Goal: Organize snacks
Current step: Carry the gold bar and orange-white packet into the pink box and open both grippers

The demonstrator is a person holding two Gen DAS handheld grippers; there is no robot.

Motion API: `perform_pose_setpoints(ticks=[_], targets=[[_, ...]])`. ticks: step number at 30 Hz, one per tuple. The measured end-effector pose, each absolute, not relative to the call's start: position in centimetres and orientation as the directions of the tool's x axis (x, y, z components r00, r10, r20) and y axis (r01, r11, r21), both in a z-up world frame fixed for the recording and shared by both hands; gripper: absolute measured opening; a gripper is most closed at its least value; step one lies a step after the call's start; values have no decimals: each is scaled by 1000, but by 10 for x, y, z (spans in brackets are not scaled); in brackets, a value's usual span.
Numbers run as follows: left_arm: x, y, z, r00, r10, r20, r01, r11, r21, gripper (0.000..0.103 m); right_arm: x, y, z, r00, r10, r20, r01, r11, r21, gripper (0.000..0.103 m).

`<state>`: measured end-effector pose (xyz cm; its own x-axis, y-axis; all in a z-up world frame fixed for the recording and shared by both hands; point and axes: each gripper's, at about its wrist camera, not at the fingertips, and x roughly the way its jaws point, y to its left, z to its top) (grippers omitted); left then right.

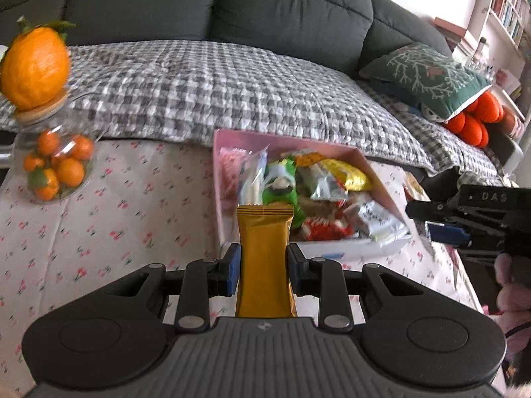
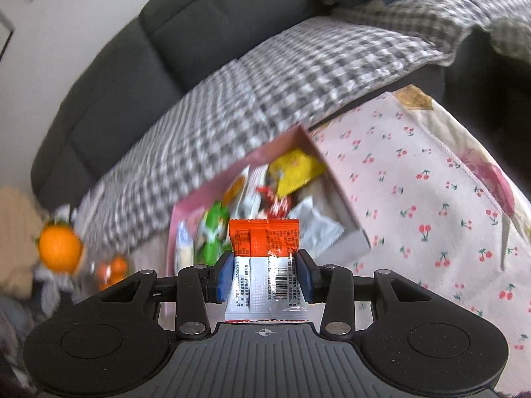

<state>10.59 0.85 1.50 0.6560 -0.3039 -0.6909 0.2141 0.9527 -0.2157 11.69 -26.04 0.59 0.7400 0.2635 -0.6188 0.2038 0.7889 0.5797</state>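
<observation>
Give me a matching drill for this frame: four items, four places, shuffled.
Items:
1. gold packet
2. orange-and-white packet
3. small oranges
4. yellow packet

Places:
A. inside the glass jar
B. lying in the pink box
C. clamped in the left gripper
D. clamped in the right gripper

Pairs: 1-C, 2-D, 3-A, 4-B
</observation>
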Motion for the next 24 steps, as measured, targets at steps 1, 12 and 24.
perform_pose_setpoints(ticks=[1, 12, 24], targets=[[110, 5, 16, 658, -306, -688, 217, 952, -216, 27, 119, -263, 5, 747, 260, -611, 208, 782, 587, 39], [160, -50, 16, 686, -333, -647, 289, 941, -178, 27, 148, -267, -12, 797, 254, -547, 195, 750, 632, 39], [193, -69, -3, 687, -353, -635, 309, 933, -184, 29, 160, -270, -27, 804, 274, -528, 185, 729, 659, 44]])
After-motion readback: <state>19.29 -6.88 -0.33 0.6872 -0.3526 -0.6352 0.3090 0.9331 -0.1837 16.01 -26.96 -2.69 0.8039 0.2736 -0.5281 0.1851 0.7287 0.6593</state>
